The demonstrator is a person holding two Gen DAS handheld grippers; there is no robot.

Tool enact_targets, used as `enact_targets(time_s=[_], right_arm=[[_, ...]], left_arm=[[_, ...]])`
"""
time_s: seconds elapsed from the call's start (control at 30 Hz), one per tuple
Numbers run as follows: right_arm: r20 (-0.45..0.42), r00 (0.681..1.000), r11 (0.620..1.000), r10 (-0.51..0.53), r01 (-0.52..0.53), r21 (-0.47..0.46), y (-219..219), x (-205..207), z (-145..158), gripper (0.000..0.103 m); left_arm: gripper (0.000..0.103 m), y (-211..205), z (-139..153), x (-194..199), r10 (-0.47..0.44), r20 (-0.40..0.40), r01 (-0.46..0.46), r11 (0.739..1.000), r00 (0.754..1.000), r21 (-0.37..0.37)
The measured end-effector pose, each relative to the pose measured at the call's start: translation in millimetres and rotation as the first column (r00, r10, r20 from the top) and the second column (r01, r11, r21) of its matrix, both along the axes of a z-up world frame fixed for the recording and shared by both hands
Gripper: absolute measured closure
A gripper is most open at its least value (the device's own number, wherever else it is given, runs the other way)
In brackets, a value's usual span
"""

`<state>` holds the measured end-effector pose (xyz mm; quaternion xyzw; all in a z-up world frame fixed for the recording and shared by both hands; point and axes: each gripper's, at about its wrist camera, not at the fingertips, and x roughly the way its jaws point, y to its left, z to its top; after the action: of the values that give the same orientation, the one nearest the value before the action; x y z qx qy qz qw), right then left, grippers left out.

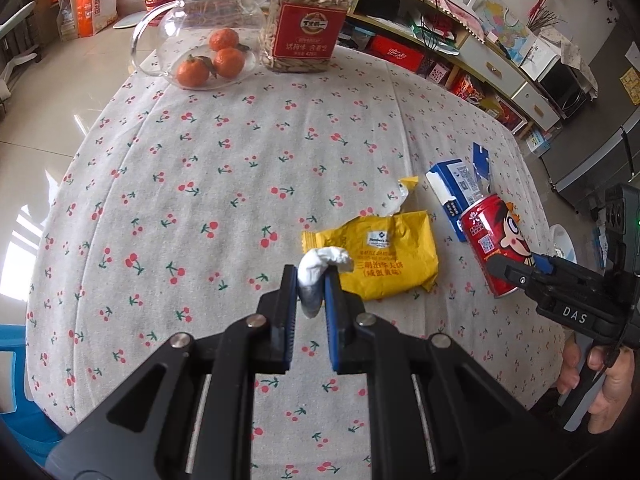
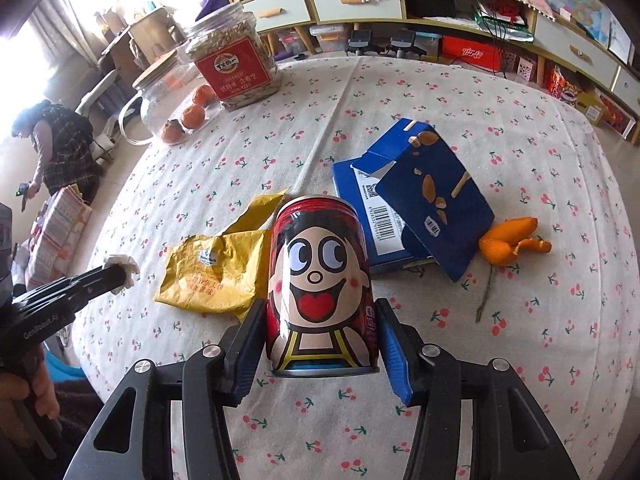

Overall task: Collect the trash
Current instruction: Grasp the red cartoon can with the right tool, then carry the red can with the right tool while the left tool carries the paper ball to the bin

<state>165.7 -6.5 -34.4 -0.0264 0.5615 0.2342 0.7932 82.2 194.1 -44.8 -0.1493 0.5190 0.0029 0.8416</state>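
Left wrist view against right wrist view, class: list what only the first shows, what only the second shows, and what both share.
Only the left wrist view: the right tool seen from the side, closed on the red cartoon drink can.

Only the right wrist view: curled orange peel, a thin twig, and a person in a checked top beside the table.

Both: the crumpled white tissue held in the left tool, yellow snack wrapper, torn blue cardboard box, tangerines, seed jar and cherry-print tablecloth.
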Motion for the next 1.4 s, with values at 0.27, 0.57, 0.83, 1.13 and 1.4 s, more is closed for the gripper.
enact_targets(time_s=[0.27, 0.57, 0.83, 1.13, 1.4], right_arm=[[0.036, 0.999, 0.999, -0.037, 0.037, 0.022, -36.3, -4.9, 22.3, 0.049], [0.055, 0.994, 0.995, -0.092, 0.090, 0.040, -80.3, -11.4, 37.1, 0.049], [0.059, 0.985, 0.986, -0.161, 0.158, 0.050, -123.4, -12.8, 44.3, 0.049], [0.061, 0.963, 0.964, -0.262, 0.259, 0.059, -187.5, -14.8, 50.0, 0.049], [0.065, 0.929, 0.931, -0.364, 0.361, 0.060, -255.2, -15.8, 54.1, 0.049]], left_arm=[[0.089, -29.4, 4.0, 9.9, -0.056, 0.016, 0.056, 0.998, 0.998, -0.009], [0.089, -60.7, 6.6, 18.5, -0.100, 0.026, 0.101, 0.995, 0.995, -0.023], [0.089, -90.9, 8.5, 30.4, -0.145, 0.039, 0.147, 0.989, 0.989, -0.030], [0.089, -131.7, 12.2, 37.6, -0.211, 0.054, 0.213, 0.976, 0.976, -0.036], [0.089, -173.2, 12.8, 42.8, -0.270, 0.056, 0.272, 0.962, 0.961, -0.034]])
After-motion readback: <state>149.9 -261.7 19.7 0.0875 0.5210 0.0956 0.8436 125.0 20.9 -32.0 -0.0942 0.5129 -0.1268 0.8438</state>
